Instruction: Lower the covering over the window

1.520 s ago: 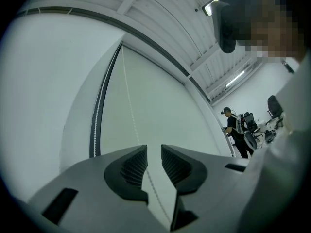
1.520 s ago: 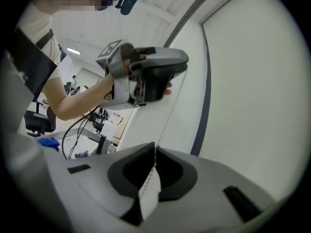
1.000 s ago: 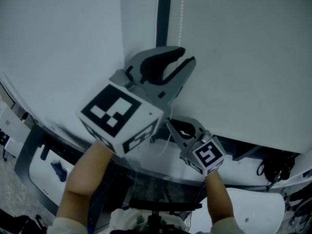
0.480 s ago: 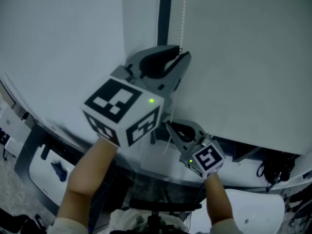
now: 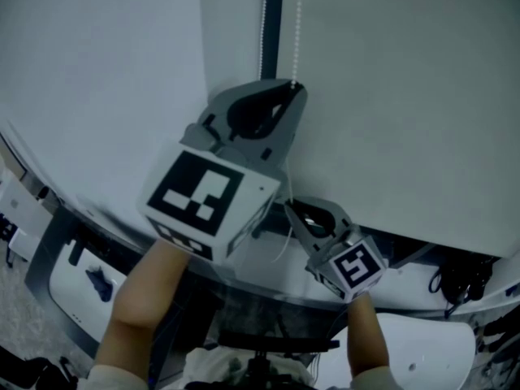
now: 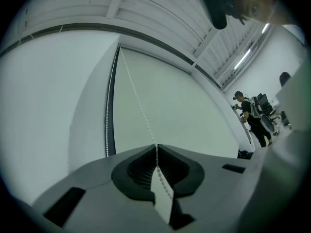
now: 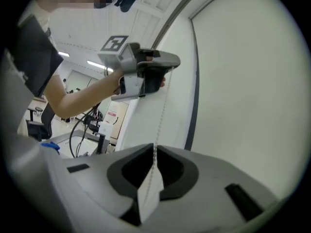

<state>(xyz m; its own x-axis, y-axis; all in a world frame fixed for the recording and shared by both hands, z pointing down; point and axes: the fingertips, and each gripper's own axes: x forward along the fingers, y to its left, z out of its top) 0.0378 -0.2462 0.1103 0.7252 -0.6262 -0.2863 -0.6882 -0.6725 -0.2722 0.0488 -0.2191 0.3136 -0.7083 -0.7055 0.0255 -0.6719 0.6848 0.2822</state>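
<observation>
A white roller blind [image 5: 406, 96] covers the window, and a white bead chain [image 5: 297, 31] hangs along its left edge. My left gripper [image 5: 294, 88] is held up high; its jaws have just been closing and now pinch the bead chain [image 6: 138, 101] at the tips [image 6: 156, 147]. Lower down, my right gripper [image 5: 290, 207] is shut on the same strand [image 7: 163, 110], which runs up to the left gripper [image 7: 170, 64]. A second strand [image 6: 107, 125] hangs free beside the dark frame.
A dark vertical frame bar [image 5: 274, 15] splits the white wall from the blind. Below lie a curved sill and dark cables [image 5: 455, 283]. A person [image 6: 250, 118] stands far off to the right; desks and cables [image 7: 82, 130] are behind.
The left gripper's jaws stood apart around the chain and have closed onto it, with the hand tilting a little. The right gripper has kept its grip and place.
</observation>
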